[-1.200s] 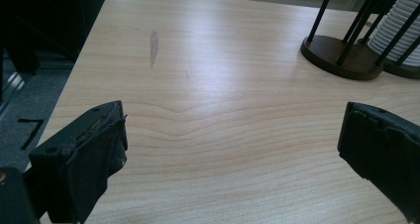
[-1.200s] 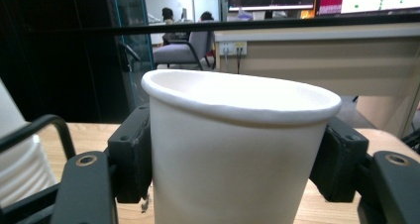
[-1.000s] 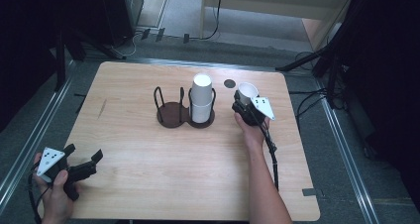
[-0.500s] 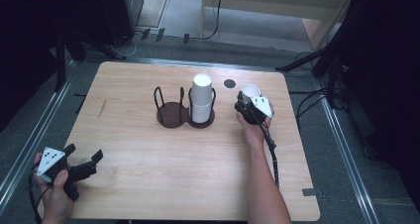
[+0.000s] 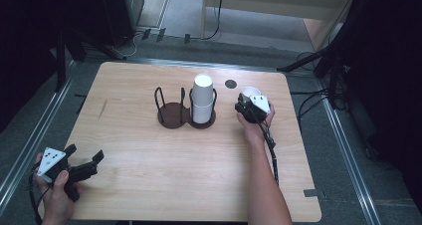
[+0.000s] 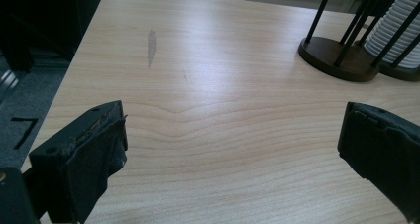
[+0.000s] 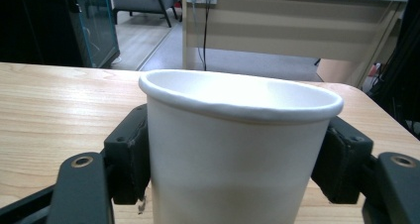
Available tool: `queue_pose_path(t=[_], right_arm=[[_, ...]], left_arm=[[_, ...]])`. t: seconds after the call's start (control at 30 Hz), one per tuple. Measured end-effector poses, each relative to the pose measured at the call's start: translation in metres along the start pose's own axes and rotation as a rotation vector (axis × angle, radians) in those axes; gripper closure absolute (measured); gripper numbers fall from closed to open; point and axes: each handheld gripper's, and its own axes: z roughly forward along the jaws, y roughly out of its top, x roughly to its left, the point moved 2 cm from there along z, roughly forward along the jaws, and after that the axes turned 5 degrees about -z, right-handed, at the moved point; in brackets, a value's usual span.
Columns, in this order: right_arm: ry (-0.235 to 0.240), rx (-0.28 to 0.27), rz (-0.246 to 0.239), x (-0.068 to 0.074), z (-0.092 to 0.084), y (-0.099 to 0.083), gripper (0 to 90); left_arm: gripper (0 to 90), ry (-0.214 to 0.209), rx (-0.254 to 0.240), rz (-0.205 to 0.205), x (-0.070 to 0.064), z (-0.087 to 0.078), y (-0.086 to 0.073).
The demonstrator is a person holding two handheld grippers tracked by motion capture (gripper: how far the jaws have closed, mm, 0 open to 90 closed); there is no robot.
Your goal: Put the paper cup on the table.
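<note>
black pads of the right claw [image 7: 233, 169] sit on both flanks of a white paper cup [image 7: 237, 149], and its jaws have just been easing apart a little with the cup between them. in the right gripper view the pads look to be touching the wall and the rim is bowed slightly out of round, so i read it as a light clamp on the cup. from above, the right claw [image 5: 247, 101] and cup [image 5: 250, 91] sit on the worktop [image 5: 164, 175] near its far right side, just right of the dark two-ring cup holder [image 5: 186, 114].

the step in hand looks like moving this cup to the holder. the thin wall buckles easily, so squeeze only enough to stop slipping, keep the pads below the rolled rim, and lift straight up. the holder's right ring carries a stack of white cups [image 5: 202, 99] turned mouth down; its left ring is bare. clear the upright wire posts before lowering.

farther out, the left claw [image 5: 82, 168] rests at the near left corner, jaws wide apart with nothing between them. its own view shows bare wood, the holder base [image 6: 341, 58] and the ribbed cup stack [image 6: 401, 30] well beyond it. it need not move.
</note>
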Motion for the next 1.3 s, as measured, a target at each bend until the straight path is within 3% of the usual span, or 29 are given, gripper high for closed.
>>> queue_pose_path(t=[0.2, 0.57, 1.03, 1.3], right_arm=[[0.007, 0.005, -0.019, 0.0, -0.001, -0.001, 25.6], [0.057, 0.036, -0.006, -0.002, -0.006, -0.001, 23.4], [0.069, 0.06, 0.0, -0.005, -0.011, -0.002, 22.7], [0.073, 0.081, -0.024, -0.004, -0.014, -0.002, 10.8]], left_arm=[[0.0, -0.004, 0.001, -0.002, 0.0, 0.0, 0.0], [0.0, -0.002, 0.001, -0.009, 0.001, 0.0, 0.0], [0.0, -0.002, 0.001, -0.009, 0.001, 0.0, 0.0], [0.0, -0.002, 0.001, -0.013, 0.001, 0.0, 0.0]])
